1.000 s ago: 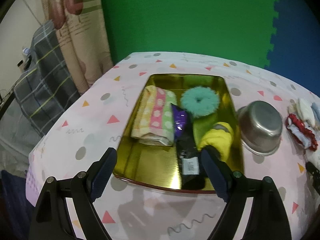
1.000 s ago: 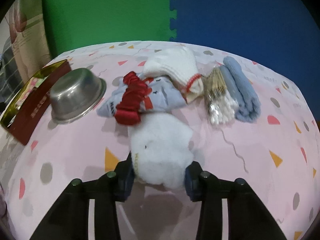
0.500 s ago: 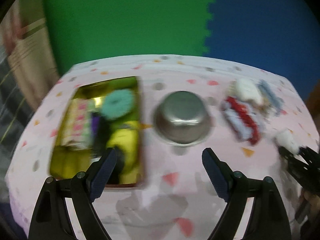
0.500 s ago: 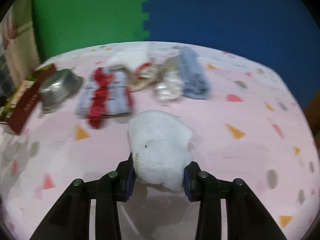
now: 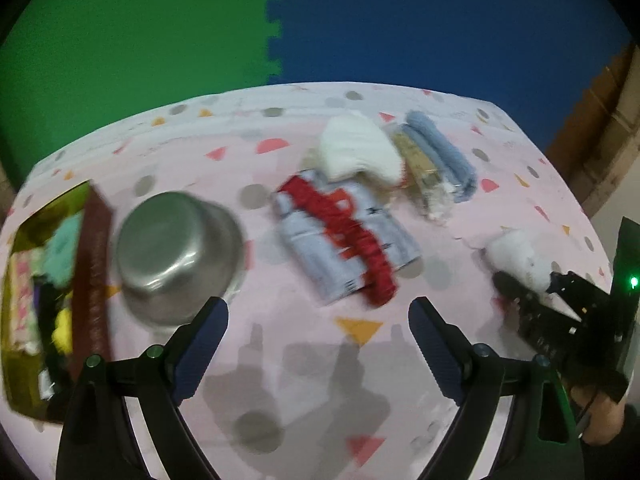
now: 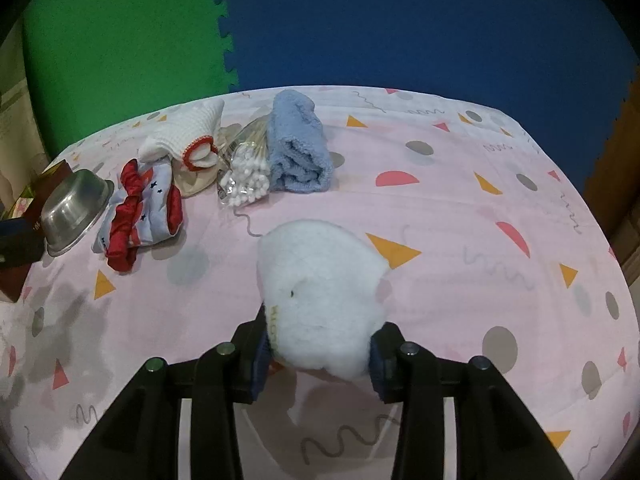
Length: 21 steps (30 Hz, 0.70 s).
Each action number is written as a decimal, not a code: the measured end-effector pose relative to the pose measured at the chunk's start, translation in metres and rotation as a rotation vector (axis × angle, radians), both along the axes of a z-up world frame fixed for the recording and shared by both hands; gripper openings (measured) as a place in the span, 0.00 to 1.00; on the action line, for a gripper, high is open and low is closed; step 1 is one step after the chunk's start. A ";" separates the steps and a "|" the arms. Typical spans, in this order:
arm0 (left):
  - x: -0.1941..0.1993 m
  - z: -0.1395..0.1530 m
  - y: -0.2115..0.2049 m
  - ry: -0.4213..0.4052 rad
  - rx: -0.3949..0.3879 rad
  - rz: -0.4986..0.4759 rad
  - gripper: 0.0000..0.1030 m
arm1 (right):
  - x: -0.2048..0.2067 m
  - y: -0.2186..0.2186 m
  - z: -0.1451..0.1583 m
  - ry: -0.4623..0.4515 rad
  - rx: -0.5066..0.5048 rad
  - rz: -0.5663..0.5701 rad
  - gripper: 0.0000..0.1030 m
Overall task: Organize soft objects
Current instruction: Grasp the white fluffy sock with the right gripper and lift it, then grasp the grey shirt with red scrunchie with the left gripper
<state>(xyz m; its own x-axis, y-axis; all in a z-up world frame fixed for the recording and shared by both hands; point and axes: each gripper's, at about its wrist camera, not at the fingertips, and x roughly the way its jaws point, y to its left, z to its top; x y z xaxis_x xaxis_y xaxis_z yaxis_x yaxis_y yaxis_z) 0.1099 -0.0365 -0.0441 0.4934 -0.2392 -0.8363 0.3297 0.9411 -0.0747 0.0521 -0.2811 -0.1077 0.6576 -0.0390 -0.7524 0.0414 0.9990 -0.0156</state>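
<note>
Holding soft items, gold tray sits beside upturned steel bowl.

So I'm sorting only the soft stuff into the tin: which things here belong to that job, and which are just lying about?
Part of the job:
white fluffy piece, held in the right gripper
red scrunchie
star-print cloth
white sock
blue towel
gold tin

Just lying about:
steel bowl
bag of cotton swabs
</note>
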 end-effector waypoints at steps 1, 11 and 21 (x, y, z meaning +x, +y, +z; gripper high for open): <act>0.005 -0.003 -0.008 -0.002 0.002 -0.004 0.87 | -0.001 0.000 0.000 0.000 0.003 0.000 0.40; 0.044 -0.032 -0.036 0.052 0.003 0.030 0.87 | 0.000 0.000 0.000 0.002 0.004 0.004 0.41; 0.043 -0.051 -0.040 0.055 0.060 0.004 0.44 | 0.001 0.000 0.000 0.004 0.001 0.004 0.43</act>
<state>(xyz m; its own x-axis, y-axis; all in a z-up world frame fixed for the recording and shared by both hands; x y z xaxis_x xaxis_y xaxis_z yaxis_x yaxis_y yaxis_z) 0.1527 -0.0769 -0.0946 0.4471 -0.1860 -0.8750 0.3227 0.9458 -0.0362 0.0529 -0.2807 -0.1077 0.6550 -0.0361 -0.7547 0.0377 0.9992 -0.0151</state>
